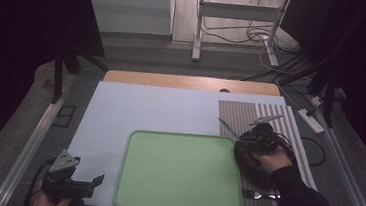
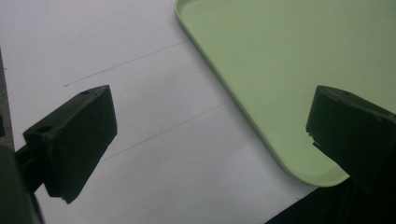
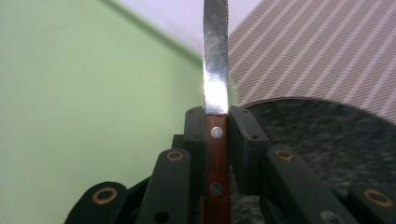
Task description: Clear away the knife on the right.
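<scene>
White sheet (image 1: 135, 114) covers most of the table; wood edge of the table (image 1: 188, 82) shows at the far side. Green tray (image 1: 180, 173) sits on the sheet near the person's side, nothing in it. Striped mat (image 1: 296, 133) lies to the right of the tray, partly under a dark speckled plate (image 1: 244, 161) (plate sits just beside the tray's right edge).

Left gripper (image 1: 95, 181) is at the near-left corner, held in the left hand (image 1: 44, 202), grey three-cornered plate (image 1: 65, 162) on top. In the left gripper view its jaws are spread wide w/ nothing between them: the left jaw is over the white sheet (image 2: 140, 140), the right jaw over the tray's rim (image 2: 243, 112), tray corner running between the jaws.

Right gripper (image 1: 241, 136) is over the plate, right hand (image 1: 271, 161) and dark sleeve (image 1: 302, 204) behind it. In the right gripper view its jaws are pressed onto a knife (image 3: 215, 93) — pinching the wooden handle w/ rivets, blade sticking straight out beyond the jaw tips. Left of the jaws is the tray (image 3: 84, 102), right of them the plate (image 3: 327, 135), beyond the tips the mat (image 3: 317, 51). In the high view the knife (image 1: 228, 128) blade points away toward the far-left, above the tray's far-right corner.

Fork (image 1: 258, 194) lies on the mat near the sleeve, well apart from both sets of jaws.
</scene>
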Motion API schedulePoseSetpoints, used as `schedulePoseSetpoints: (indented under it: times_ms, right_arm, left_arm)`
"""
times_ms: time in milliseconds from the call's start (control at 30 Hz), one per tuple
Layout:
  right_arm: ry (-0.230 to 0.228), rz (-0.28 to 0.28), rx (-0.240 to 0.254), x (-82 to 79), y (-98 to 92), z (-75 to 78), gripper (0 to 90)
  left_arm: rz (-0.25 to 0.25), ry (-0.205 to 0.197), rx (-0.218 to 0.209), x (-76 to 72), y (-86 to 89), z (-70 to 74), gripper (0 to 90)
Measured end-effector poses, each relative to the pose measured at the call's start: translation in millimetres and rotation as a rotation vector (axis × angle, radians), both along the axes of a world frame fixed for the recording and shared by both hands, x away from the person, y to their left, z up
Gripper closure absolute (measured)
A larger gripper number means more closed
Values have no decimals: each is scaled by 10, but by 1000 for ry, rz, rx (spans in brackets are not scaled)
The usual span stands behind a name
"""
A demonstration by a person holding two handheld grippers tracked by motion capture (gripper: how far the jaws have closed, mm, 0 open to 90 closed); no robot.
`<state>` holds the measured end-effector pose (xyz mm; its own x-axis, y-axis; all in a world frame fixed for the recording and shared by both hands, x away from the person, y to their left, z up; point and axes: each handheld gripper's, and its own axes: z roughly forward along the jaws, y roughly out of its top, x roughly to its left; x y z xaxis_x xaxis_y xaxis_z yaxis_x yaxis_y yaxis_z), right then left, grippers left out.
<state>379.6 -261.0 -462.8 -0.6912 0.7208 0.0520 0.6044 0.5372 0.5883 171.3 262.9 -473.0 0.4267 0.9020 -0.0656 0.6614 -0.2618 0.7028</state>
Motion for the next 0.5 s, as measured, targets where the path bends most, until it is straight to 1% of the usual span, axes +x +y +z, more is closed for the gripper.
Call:
schedulePoseSetpoints:
  times_ms: [133, 233, 433, 500]
  right_arm:
    - [11, 25, -1, -139, 92, -12, 775]
    - [16, 46, -10, -226, 160, -32, 775]
    - [25, 82, -17, -368, 277, -62, 775]
    - [30, 87, -12, -413, 310, -65, 775]
  left_arm:
    - [0, 0, 0, 0, 1, 0, 25]
    - [0, 0, 0, 0, 0, 0, 25]
    - [-1, 0, 0, 1, 0, 0, 25]
    - [0, 0, 1, 1, -1, 0, 25]
